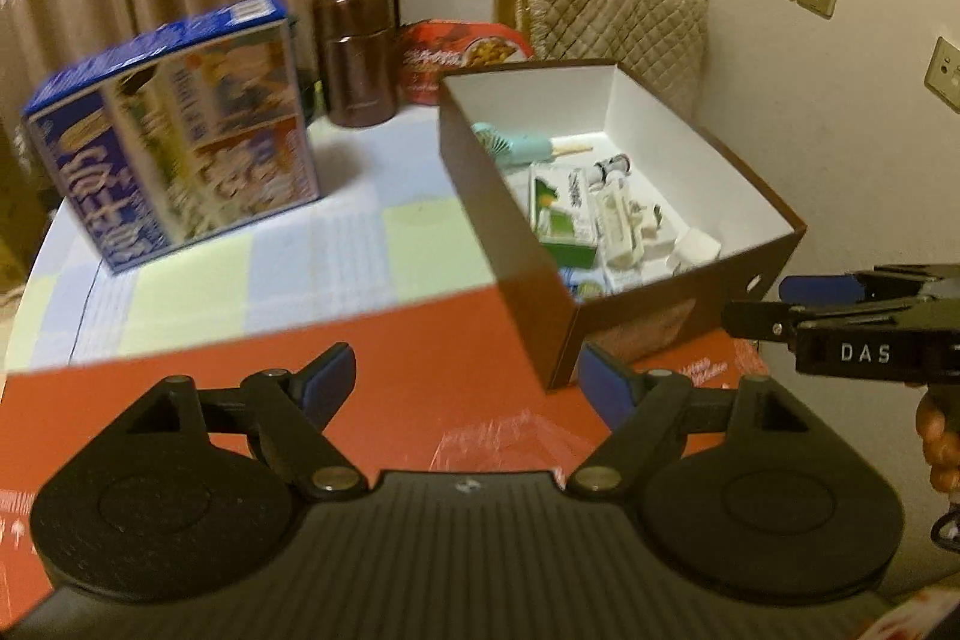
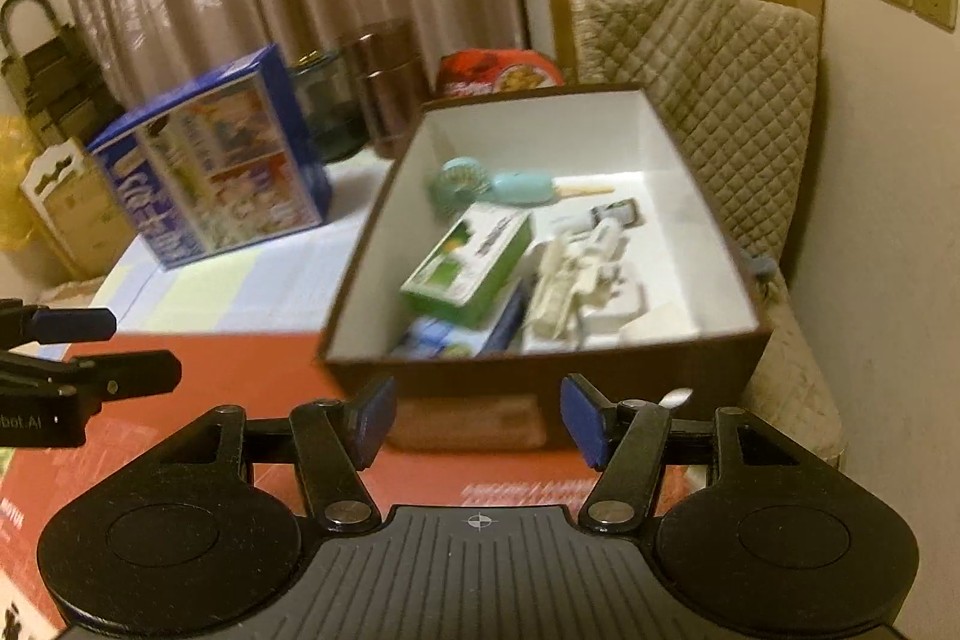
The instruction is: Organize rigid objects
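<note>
On the table, our left claw (image 1: 465,388) and right claw (image 2: 477,421) gape empty — the blue box (image 1: 180,130) lies far left, nearer our left, beyond the brown box (image 2: 540,382).

Checked table (image 1: 312,250) with blue carton (image 1: 174,142), brown jar (image 1: 359,55), open box (image 1: 678,292).

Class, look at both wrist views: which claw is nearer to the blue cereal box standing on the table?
Left. The left claw hangs over the red mat, with the blue cereal box ahead to its left. The right claw sits farther right, facing the brown storage box.
</note>
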`<state>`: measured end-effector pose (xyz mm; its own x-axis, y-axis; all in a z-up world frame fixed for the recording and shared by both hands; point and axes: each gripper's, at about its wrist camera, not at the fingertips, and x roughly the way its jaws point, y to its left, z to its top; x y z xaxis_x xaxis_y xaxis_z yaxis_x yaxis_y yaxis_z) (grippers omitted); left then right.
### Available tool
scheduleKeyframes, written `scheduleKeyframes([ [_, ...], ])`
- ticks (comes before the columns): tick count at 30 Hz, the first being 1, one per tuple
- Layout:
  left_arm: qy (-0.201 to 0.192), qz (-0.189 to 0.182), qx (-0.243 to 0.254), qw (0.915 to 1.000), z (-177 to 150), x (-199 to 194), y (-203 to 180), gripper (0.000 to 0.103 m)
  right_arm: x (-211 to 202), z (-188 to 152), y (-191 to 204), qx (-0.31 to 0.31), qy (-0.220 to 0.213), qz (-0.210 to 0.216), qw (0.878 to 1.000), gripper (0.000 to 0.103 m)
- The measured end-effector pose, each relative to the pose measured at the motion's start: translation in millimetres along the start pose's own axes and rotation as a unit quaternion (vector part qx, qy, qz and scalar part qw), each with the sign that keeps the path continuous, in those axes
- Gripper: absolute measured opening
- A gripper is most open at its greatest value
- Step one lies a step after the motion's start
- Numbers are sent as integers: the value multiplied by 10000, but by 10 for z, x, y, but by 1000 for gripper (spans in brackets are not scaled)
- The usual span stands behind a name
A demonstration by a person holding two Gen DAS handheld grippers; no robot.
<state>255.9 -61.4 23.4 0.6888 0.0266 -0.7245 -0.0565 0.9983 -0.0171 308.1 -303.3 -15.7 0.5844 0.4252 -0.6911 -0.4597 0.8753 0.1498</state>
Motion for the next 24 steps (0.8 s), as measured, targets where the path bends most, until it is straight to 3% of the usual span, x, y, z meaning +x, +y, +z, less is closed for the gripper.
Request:
scheduleKeyframes([
  [13,237,141,-458,9986,-767,-658,365,78,-376,-552,784,-127,311,411,9986,58],
  [24,285,320,-700,9966,-1229,-1034,578,78,-566,-911,1231,-214,497,607,9967,58],
])
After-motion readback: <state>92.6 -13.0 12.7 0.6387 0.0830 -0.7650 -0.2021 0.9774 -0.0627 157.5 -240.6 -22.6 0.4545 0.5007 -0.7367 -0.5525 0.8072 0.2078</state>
